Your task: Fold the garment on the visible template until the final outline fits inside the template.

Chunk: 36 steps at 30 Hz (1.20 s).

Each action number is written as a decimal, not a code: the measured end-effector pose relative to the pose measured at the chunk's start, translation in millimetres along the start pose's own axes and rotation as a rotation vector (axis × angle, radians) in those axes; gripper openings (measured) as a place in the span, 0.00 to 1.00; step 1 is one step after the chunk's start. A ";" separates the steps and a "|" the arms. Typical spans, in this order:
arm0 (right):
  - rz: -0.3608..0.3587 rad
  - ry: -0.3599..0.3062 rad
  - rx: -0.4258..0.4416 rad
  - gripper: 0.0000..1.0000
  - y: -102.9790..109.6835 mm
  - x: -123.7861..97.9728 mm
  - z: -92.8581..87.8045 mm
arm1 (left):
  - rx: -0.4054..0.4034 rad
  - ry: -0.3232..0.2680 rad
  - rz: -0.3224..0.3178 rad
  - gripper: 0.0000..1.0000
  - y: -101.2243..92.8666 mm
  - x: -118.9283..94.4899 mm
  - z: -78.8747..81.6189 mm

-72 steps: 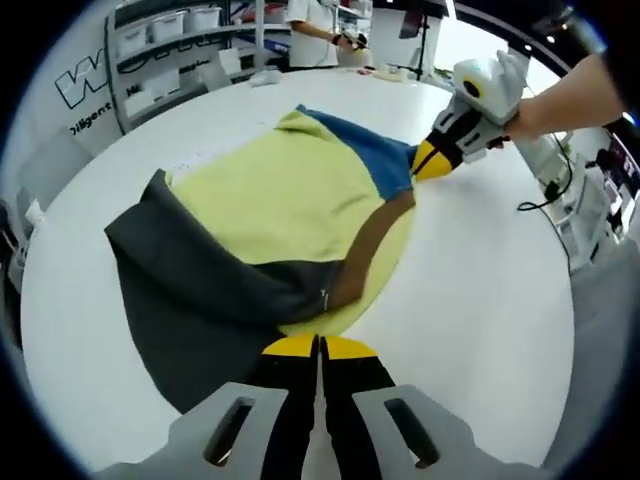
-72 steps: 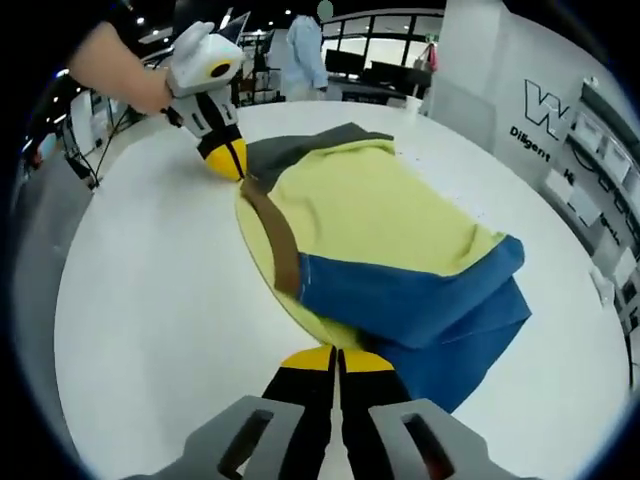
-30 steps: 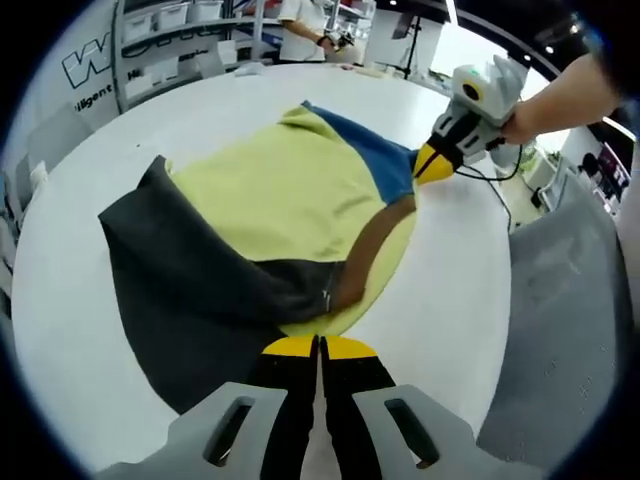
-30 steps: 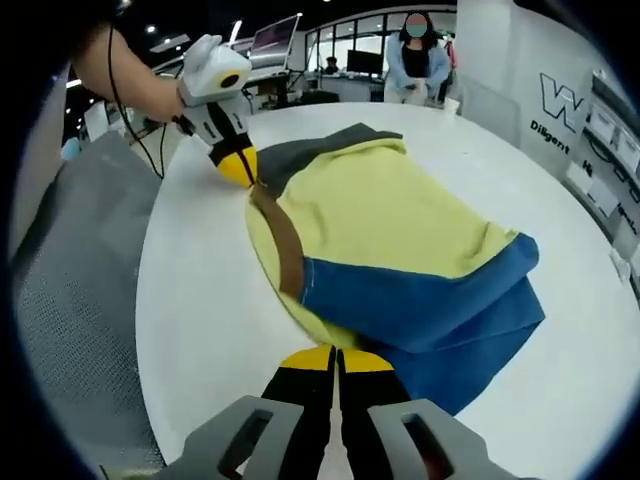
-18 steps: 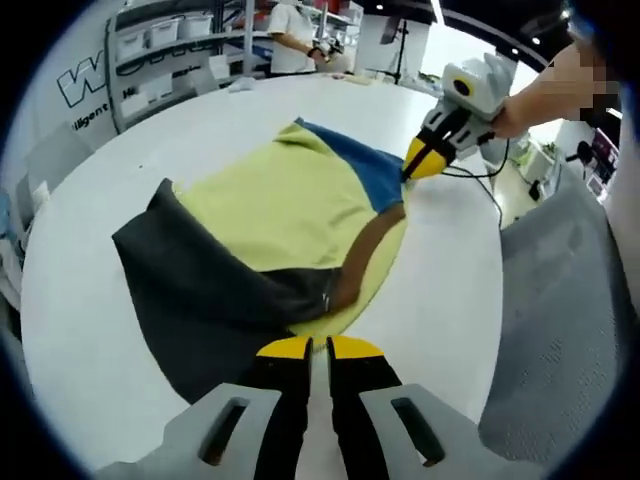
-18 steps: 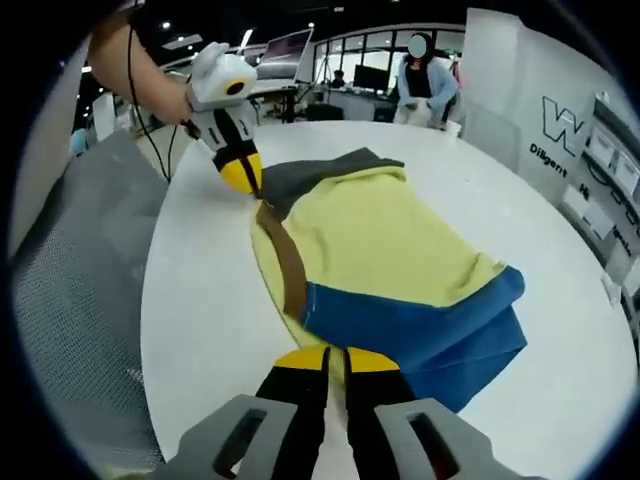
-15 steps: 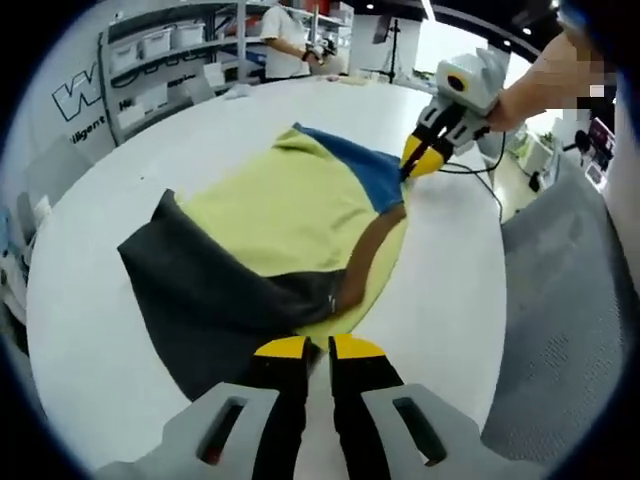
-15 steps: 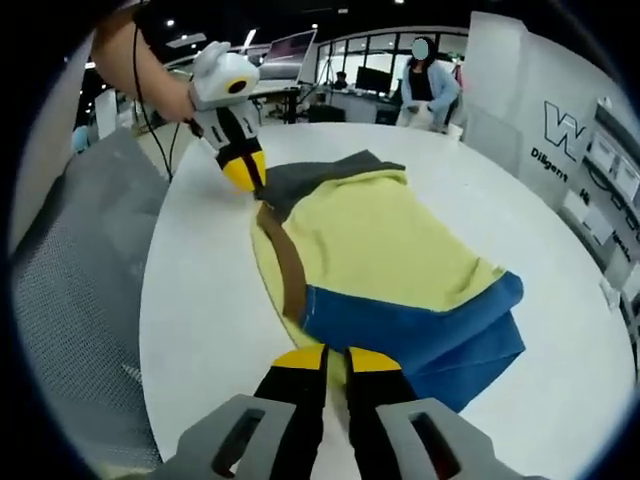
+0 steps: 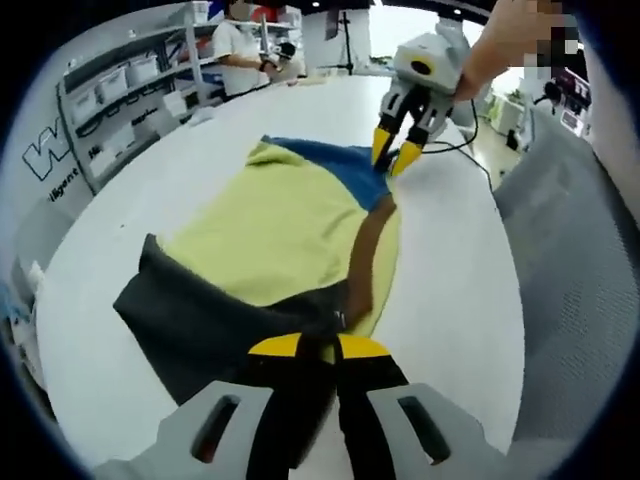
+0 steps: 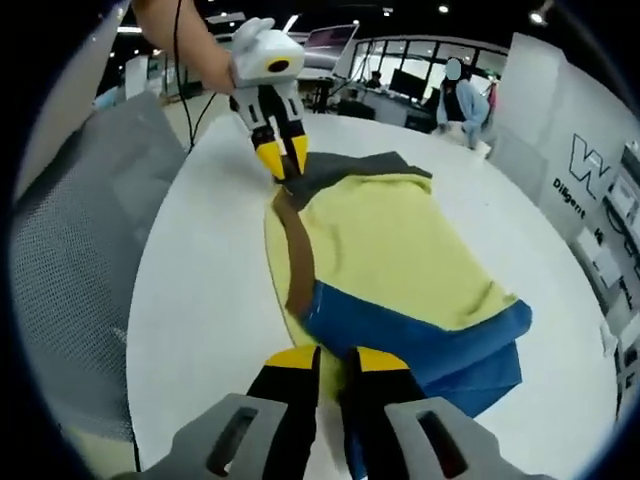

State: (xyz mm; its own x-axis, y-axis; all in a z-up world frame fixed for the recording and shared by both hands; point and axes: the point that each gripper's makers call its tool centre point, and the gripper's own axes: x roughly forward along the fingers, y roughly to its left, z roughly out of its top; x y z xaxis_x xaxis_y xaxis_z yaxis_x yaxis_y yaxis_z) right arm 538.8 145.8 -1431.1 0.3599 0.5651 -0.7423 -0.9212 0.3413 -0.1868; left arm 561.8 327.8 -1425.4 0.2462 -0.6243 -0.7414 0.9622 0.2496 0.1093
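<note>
Left gripper view looks down its own left gripper (image 9: 318, 347), whose yellow-tipped jaws stand apart with a gap between them, just over the near edge of the garment (image 9: 290, 225) where the dark grey part and the brown band (image 9: 365, 255) meet; whether the tips touch the cloth cannot be told. The garment lies spread on a white round table (image 9: 450, 290), yellow in the middle, dark grey at the near end, blue at the far end. At that far blue end the right gripper (image 9: 397, 155) hangs with its jaws parted, a hand (image 9: 500, 40) holding it from above; its tips sit just above or on the blue corner, and contact is hard to judge. In the right gripper view, the right gripper (image 10: 338, 358) shows its jaws apart over the blue edge of the garment (image 10: 390, 250), the lowest fold of blue partly hidden behind them. The brown band (image 10: 298, 255) runs away toward the left gripper (image 10: 281, 158), open at the grey end. No template outline can be made out on the table (image 10: 200, 300). A grey mesh surface (image 10: 85, 250) lies beside the table, and a person (image 10: 470, 95) stands far behind.
</note>
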 end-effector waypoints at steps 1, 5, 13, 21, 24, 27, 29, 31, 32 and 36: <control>-0.001 0.007 -0.016 0.07 -0.3 0.3 -0.9 | 0.014 0.001 -0.002 0.11 0.6 0.8 0.0; 0.019 0.013 -0.049 0.08 -0.3 3.0 -0.6 | 0.135 0.018 -0.011 0.12 4.1 4.7 0.2; 0.031 0.015 -0.081 0.10 -3.9 5.4 -1.3 | 0.343 0.057 -0.076 0.14 -5.4 11.7 -1.9; 0.047 0.018 -0.113 0.11 -1.2 7.4 -2.6 | 0.494 0.062 -0.118 0.14 -19.9 17.6 0.9; 0.051 0.018 -0.123 0.12 -0.2 8.2 -2.1 | 0.518 0.058 -0.108 0.15 -16.5 18.6 2.4; 0.053 0.019 -0.141 0.10 -0.2 9.6 -0.8 | 0.521 0.061 -0.108 0.13 -14.1 19.7 2.6; 0.056 0.021 -0.148 0.08 0.5 10.5 0.1 | 0.510 0.067 -0.123 0.07 -15.0 20.6 0.7; 0.055 0.025 -0.161 0.07 0.1 11.4 -0.2 | 0.499 0.070 -0.112 0.02 -12.5 20.3 1.3; 0.056 0.028 -0.164 0.06 0.2 11.6 -0.7 | 0.487 0.069 -0.113 0.02 -11.9 20.0 1.7; 0.057 0.030 -0.174 0.00 0.4 11.3 -0.1 | 0.464 0.063 -0.112 0.02 -9.7 19.8 2.9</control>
State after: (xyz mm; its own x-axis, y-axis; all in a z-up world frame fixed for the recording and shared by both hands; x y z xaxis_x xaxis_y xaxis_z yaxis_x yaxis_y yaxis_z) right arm 542.5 152.3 -1439.7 0.3045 0.5560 -0.7734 -0.9525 0.1727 -0.2509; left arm 557.7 311.0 -1439.2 0.1445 -0.5786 -0.8027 0.9366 -0.1819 0.2997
